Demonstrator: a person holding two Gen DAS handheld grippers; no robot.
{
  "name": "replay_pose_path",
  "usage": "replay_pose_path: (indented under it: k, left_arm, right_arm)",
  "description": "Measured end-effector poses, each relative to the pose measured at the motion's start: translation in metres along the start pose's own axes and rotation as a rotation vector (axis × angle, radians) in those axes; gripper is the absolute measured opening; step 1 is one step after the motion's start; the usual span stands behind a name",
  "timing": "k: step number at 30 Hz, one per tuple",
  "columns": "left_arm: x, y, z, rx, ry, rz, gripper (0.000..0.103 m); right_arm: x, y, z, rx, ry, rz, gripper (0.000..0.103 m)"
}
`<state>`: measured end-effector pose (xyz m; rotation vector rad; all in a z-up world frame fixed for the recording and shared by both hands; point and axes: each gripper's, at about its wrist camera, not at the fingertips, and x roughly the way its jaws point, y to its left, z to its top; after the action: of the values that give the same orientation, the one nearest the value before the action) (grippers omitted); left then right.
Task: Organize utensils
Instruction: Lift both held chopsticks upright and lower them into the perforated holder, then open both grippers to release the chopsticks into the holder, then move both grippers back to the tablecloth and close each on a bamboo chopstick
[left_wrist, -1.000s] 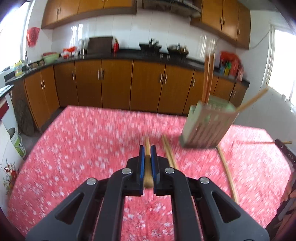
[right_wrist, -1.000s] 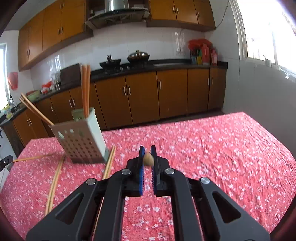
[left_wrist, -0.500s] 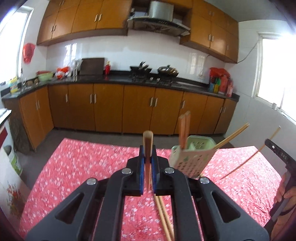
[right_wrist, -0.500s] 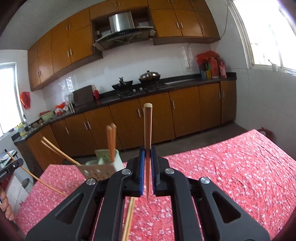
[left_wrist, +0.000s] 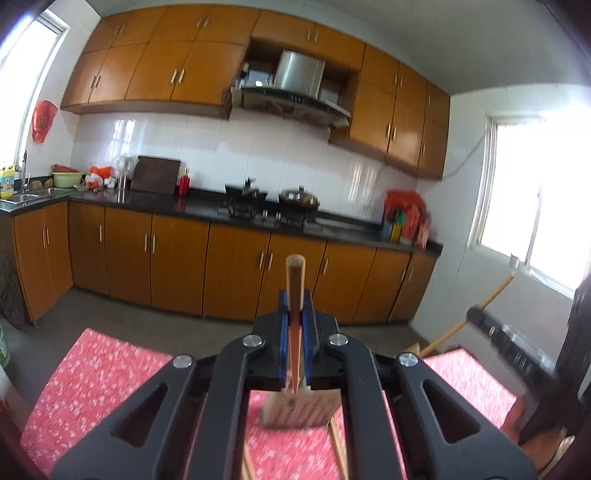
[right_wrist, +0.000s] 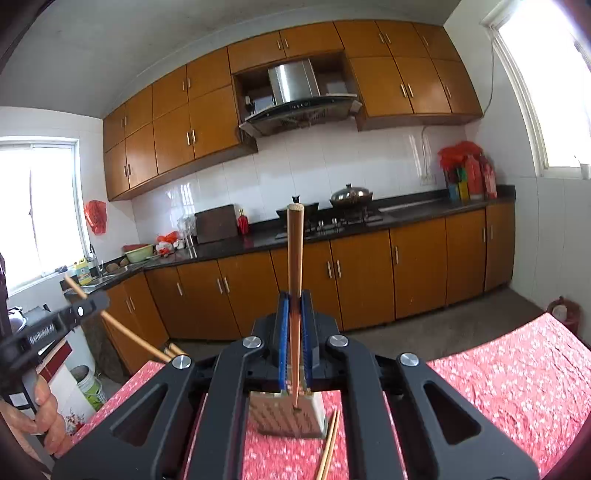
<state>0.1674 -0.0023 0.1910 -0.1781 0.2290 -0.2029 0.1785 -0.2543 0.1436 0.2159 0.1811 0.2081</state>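
My left gripper (left_wrist: 295, 325) is shut on a wooden chopstick (left_wrist: 295, 280) that stands upright between the blue pads. My right gripper (right_wrist: 294, 325) is likewise shut on a chopstick (right_wrist: 295, 254), whose tip points down toward the perforated utensil holder (right_wrist: 284, 413). The holder (left_wrist: 299, 410) sits on the red floral tablecloth (left_wrist: 103, 369), mostly hidden behind the jaws. Loose chopsticks (right_wrist: 328, 443) lie beside the holder on the cloth. In the right wrist view the left gripper (right_wrist: 94, 302) shows at the left edge, held by a hand (right_wrist: 40, 406).
Wooden kitchen cabinets (left_wrist: 177, 258) and a dark counter with a stove (left_wrist: 258, 210) run behind the table. A dark chair (left_wrist: 576, 350) stands at the table's right edge. More loose chopsticks (left_wrist: 338, 446) lie near the holder. Windows light both sides.
Both grippers have risen with their chopsticks and tilted up. The view has swung from the tabletop to the kitchen wall, and the holder now sits low behind the jaws.
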Motion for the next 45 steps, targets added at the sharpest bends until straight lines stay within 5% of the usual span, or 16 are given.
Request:
replay_pose_path:
  k: [5,17,19,22,32,35,40,45]
  left_arm:
    - [0.025,-0.005,0.009,-0.008,-0.016,0.014,0.008]
    - [0.089,0.003,-0.025,-0.013,0.107,0.027,0.008]
    - [0.089,0.003,-0.027,-0.013,0.105,0.028,0.010]
    - [0.085,0.004,-0.027,-0.011,0.092,0.029,0.020]
    - [0.041,0.029,-0.034,-0.052,0.073,0.109,0.031]
    - [0.027,0.050,-0.051,-0.064,0.109,0.154,0.035]
    - [0.032,0.093,-0.112,-0.048,0.264,0.268,0.036]
    - [0.046,0.125,-0.183,-0.042,0.439,0.316,0.036]
  right_arm:
    - [0.023,0.001,-0.002,-0.003,-0.024,-0.036,0.007]
    - [0.065,-0.002,-0.027,0.024,0.097,-0.055,0.008]
    - [0.064,-0.003,-0.028,0.023,0.106,-0.054,0.012]
    - [0.059,-0.003,-0.027,0.017,0.093,-0.067,0.031]
    - [0.018,-0.022,-0.030,0.034,0.082,-0.103,0.031]
    - [0.015,-0.034,-0.055,0.032,0.154,-0.139,0.031]
    - [0.039,-0.058,-0.135,0.046,0.402,-0.202,0.030]
    - [0.065,-0.057,-0.206,0.104,0.616,-0.143,0.019]
